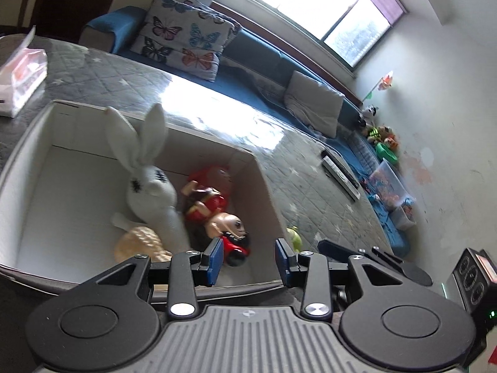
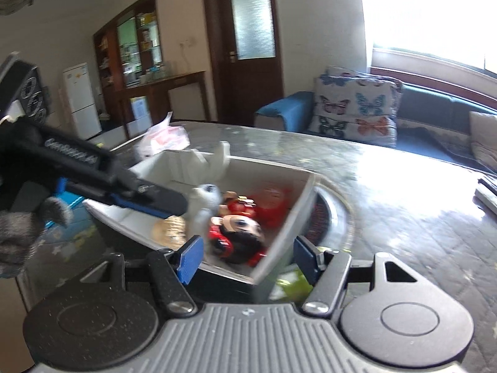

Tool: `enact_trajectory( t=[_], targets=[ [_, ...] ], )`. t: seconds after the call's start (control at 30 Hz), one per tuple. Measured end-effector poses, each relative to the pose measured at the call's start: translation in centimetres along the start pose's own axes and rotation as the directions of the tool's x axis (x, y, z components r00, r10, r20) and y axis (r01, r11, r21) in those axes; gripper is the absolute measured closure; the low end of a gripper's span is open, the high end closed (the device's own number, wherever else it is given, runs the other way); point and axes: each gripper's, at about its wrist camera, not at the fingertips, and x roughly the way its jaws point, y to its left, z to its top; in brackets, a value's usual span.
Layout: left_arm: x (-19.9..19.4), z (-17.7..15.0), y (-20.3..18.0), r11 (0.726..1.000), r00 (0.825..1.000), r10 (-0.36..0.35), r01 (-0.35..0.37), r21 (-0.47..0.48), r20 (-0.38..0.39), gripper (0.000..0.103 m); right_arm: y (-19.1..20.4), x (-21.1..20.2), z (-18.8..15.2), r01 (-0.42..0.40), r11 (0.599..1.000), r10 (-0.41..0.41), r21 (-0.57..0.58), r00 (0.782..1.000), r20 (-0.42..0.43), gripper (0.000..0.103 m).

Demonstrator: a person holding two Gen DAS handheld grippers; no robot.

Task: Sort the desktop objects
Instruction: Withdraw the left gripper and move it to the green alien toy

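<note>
Toys fill the white box (image 1: 77,168) on the quilted table (image 1: 310,186): a white knitted rabbit (image 1: 155,192), a red-clad doll (image 1: 208,205), a big-headed figure on a red car (image 1: 230,233) and a tan knitted piece (image 1: 139,242), with a tissue pack (image 1: 23,77) near the table's far edge. Both the left gripper (image 1: 250,259) and right gripper (image 2: 248,256) are spread and empty above the box's near wall. A green toy (image 1: 294,237) just outside the box's corner is half hidden behind a finger and blurred in the right view.
</note>
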Motion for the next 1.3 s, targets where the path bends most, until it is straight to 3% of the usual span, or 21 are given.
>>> enact_trajectory(
  t=[0.17,0.37,0.8,0.93,1.3],
  targets=[
    [1.1,0.0,-1.3,1.000,1.000,-0.022,0.022,0.014,-0.011,0.064,-2.9,0.2,-0.2,0.051,0.997,-0.052,0.064,0.999,0.008,0.037],
    [2.8,-0.2,-2.9,0.998,0.998,-0.060,0.061,0.029,-0.031,0.064,-5.6,2.8,-0.8,0.096,0.985,-0.091,0.144,0.995,-0.042,0.038],
    [4.7,0.0,-3.3,0.996,0.995,-0.083,0.084,0.020,-0.050,0.064,-7.7,6.9,-2.4,0.050,0.975,-0.027,0.218,0.994,-0.109,0.039],
    [5.1,0.0,-3.2,0.997,0.995,-0.081,0.082,0.006,-0.056,0.064,-7.9,6.8,-2.8,0.051,0.972,-0.025,0.230,0.993,-0.117,0.054],
    [5.8,-1.4,-5.2,0.993,0.989,-0.111,0.114,0.027,-0.097,0.064,-7.2,2.1,-5.8,0.058,0.971,-0.028,0.232,0.991,-0.131,0.054]
  ],
)
